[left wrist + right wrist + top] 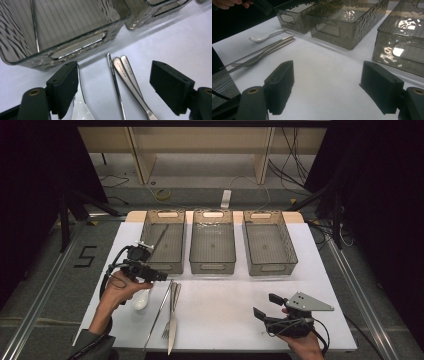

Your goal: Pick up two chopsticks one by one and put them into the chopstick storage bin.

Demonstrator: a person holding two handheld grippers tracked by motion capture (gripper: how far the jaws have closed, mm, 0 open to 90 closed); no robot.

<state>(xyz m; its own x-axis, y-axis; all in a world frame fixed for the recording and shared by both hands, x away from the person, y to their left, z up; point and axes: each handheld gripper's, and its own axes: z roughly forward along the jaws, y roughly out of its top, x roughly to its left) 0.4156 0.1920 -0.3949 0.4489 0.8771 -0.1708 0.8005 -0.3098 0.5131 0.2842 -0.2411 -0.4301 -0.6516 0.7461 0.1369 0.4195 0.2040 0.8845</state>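
My left gripper (159, 276) hovers low over the left side of the white table (225, 320), open, just before the left bin (162, 267). In the left gripper view its jaws (115, 75) straddle the handle ends of a metal chopstick (115, 82), a fork (122, 72) and a knife (130, 72), touching none. A white spoon (82, 112) lies under the left jaw. In the high view the spoon (141, 301), chopstick (159, 315), fork (166, 332) and knife (172, 337) lie side by side. My right gripper (267, 305) rests open at the front right, over bare table (328, 82).
Three clear grey bins stand in a row at the back: the left one holds a single metal chopstick (159, 239), while the middle bin (212, 266) and the right bin (272, 267) hold nothing. Bare table lies between the cutlery and my right gripper. The table's front edge is close to both hands.
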